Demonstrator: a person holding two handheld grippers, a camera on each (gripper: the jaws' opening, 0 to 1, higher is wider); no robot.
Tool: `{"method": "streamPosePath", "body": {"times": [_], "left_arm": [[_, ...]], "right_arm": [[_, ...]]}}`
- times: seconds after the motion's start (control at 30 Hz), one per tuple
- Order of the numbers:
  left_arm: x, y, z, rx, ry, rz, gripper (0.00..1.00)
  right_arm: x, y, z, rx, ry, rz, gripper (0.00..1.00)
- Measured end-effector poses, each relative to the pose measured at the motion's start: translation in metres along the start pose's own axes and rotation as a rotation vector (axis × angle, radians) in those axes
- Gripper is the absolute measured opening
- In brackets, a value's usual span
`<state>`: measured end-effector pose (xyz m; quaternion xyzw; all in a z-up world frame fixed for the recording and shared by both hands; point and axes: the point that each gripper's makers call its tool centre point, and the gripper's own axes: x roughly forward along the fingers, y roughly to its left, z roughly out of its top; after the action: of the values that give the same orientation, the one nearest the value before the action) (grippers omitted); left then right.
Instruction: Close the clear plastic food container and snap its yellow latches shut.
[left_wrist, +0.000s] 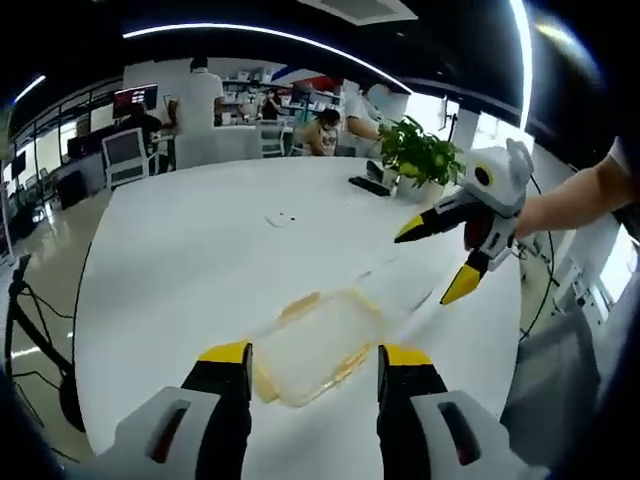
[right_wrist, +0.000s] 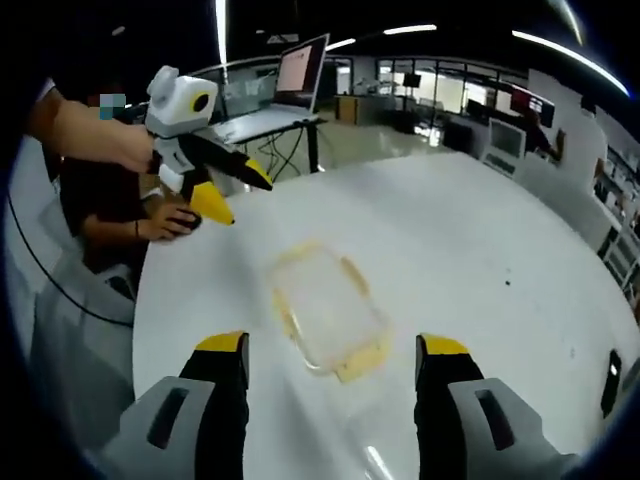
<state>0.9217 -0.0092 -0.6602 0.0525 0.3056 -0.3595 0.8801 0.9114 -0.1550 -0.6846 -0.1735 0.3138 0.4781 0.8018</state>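
Note:
A clear plastic food container (left_wrist: 318, 343) with yellow latches lies flat on the white table (left_wrist: 200, 260), lid on it. My left gripper (left_wrist: 315, 355) hangs open just short of it, jaws wide apart, empty. The right gripper (left_wrist: 437, 262) comes in from the right, raised above the table, open and empty. In the right gripper view the container (right_wrist: 328, 318) sits just ahead of my open right gripper (right_wrist: 333, 345). The left gripper (right_wrist: 233, 192) shows at upper left, held by a hand, open. Latches look yellow along the edges; whether they are snapped I cannot tell.
A potted green plant (left_wrist: 420, 155) and a dark flat device (left_wrist: 368, 185) stand at the table's far side. People sit and stand at desks behind. A laptop (right_wrist: 300, 72) rests on another desk. A seated person's hand (right_wrist: 165, 222) lies at the table's edge.

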Motion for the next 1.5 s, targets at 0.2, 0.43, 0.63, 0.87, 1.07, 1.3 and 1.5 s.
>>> {"method": "streamPosePath", "body": {"times": [0.2, 0.43, 0.63, 0.87, 1.07, 1.3, 1.5], "left_arm": [[0.008, -0.004, 0.003, 0.123, 0.042, -0.076, 0.46], [0.013, -0.006, -0.001, 0.193, 0.076, -0.124, 0.47], [0.014, -0.003, -0.008, 0.29, 0.137, -0.152, 0.49], [0.02, -0.001, -0.015, 0.38, 0.192, -0.216, 0.51], [0.027, -0.002, -0.022, 0.517, 0.258, -0.294, 0.5], [0.036, 0.006, -0.035, 0.627, 0.349, -0.342, 0.5], [0.042, 0.015, -0.049, 0.689, 0.421, -0.374, 0.5]], "right_arm": [[0.007, -0.005, -0.002, -0.033, 0.036, 0.016, 0.66], [0.015, -0.008, -0.002, -0.078, 0.068, 0.042, 0.65], [0.025, -0.009, -0.005, -0.128, 0.099, 0.066, 0.65], [0.032, -0.01, -0.01, -0.207, 0.138, 0.097, 0.65], [0.037, -0.011, -0.022, -0.311, 0.199, 0.139, 0.65], [0.045, -0.011, -0.036, -0.434, 0.267, 0.174, 0.62], [0.053, -0.01, -0.045, -0.501, 0.311, 0.194, 0.63]]}}
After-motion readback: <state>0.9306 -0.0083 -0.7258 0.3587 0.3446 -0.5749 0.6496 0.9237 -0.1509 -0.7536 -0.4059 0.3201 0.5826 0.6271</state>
